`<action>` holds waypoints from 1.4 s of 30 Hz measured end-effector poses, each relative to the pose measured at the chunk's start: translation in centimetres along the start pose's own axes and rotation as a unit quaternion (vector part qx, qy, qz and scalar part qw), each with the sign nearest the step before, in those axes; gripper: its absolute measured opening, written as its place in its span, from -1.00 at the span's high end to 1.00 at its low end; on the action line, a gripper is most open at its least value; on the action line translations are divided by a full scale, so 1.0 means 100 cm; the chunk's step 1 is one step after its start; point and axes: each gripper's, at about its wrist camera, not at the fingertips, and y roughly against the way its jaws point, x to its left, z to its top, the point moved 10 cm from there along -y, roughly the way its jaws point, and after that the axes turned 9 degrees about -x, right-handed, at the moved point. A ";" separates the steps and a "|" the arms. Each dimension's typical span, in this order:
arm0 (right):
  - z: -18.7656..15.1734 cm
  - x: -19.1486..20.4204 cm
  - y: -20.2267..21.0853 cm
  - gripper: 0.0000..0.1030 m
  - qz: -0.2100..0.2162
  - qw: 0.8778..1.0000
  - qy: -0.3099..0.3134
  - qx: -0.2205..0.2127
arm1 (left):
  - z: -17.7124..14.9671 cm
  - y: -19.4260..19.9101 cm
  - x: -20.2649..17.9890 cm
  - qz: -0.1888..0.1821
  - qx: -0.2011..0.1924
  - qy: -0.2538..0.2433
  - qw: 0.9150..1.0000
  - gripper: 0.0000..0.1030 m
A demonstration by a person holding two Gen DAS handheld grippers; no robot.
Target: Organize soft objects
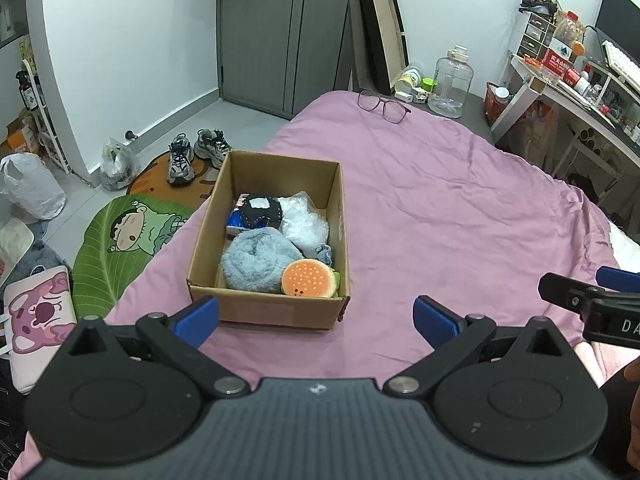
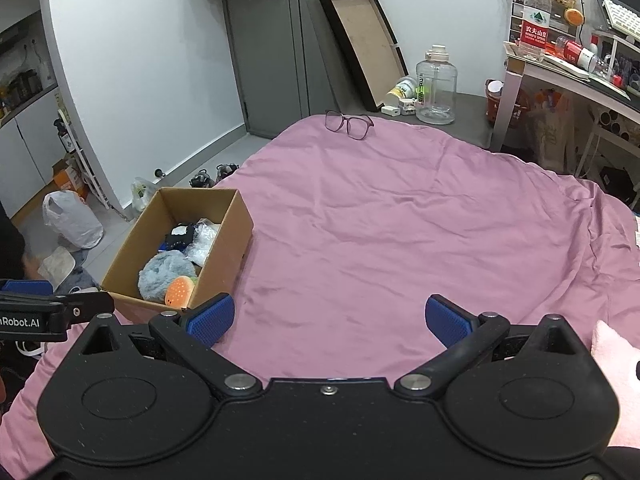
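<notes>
- Left gripper (image 1: pixel 316 322) — jaws spread wide, empty, just short of the cardboard box (image 1: pixel 268 304).
- Right gripper (image 2: pixel 330 320) — jaws spread, empty, over the pink bedsheet (image 2: pixel 400 220).
- Box contents — fluffy blue plush (image 1: pixel 260 260), burger toy (image 1: pixel 308 280), dark pouch (image 1: pixel 260 210), clear plastic bag (image 1: pixel 304 220).
- Glasses (image 2: pixel 349 123) lie at the sheet's far edge.

A pair of glasses (image 2: pixel 349 123) lies on the pink bed (image 2: pixel 400 220) near its far edge. Beyond, on the floor, stands a clear water jug (image 2: pixel 436 86) (empty-looking) — sneakers (image 1: pixel 198 154) sit on a mat left of the bed.
</notes>
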 end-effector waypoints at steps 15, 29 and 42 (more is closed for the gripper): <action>-0.001 -0.002 0.000 -1.00 -0.003 1.000 0.001 0.000 | 0.000 -0.003 0.001 -0.004 0.003 0.000 1.000 -0.99; -0.001 -0.002 0.000 -1.00 -0.003 1.000 0.001 0.000 | -0.001 -0.003 0.000 -0.003 0.003 -0.002 1.000 -0.99; -0.001 -0.003 0.000 -1.00 -0.003 1.000 0.002 0.001 | -0.001 -0.004 0.000 -0.004 0.005 -0.001 1.000 -0.99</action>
